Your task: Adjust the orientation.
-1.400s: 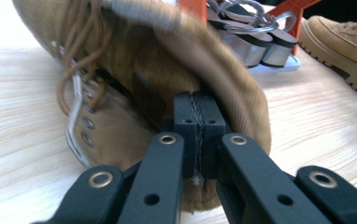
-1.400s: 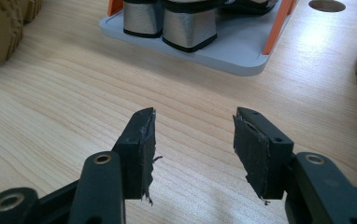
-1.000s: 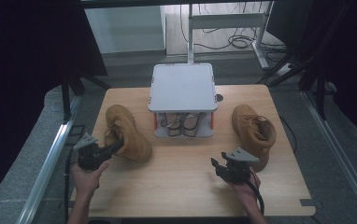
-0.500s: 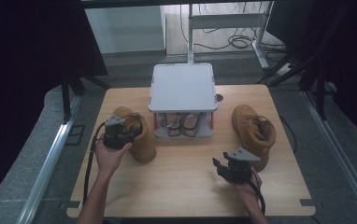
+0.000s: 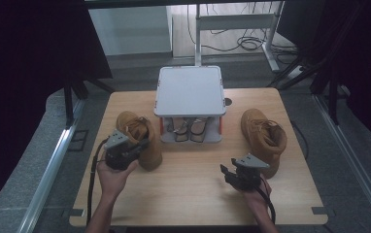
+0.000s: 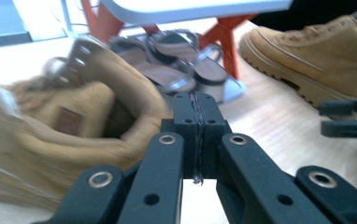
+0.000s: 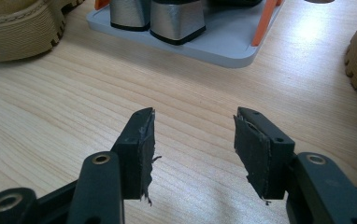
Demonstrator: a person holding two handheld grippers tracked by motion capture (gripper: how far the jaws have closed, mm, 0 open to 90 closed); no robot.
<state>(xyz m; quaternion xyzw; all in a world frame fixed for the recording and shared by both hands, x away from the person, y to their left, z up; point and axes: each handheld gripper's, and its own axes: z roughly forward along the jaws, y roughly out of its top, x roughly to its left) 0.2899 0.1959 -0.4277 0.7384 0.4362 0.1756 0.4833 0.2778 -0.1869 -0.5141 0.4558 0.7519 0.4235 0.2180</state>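
Here, pale wooden table (image 5: pixel 188 184) on a grey floor, dark curtains at both sides. Left gripper (image 5: pixel 125 148), jaws together, sits against the near tan boot (image 5: pixel 140 138). Right gripper (image 5: pixel 229 174), jaws apart over bare wood, is beside the other boot (image 5: pixel 263 136).

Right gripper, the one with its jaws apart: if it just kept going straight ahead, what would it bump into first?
Probably the grey base of the small shoe rack. The right gripper points across bare wooden table toward it, jaws open with nothing between them. The silver-heeled sandals stand just behind that edge, though depth is hard to judge.

grey rack (image 5: pixel 189 91), sandals (image 6: pixel 176 60), wooden table (image 5: pixel 193 194)
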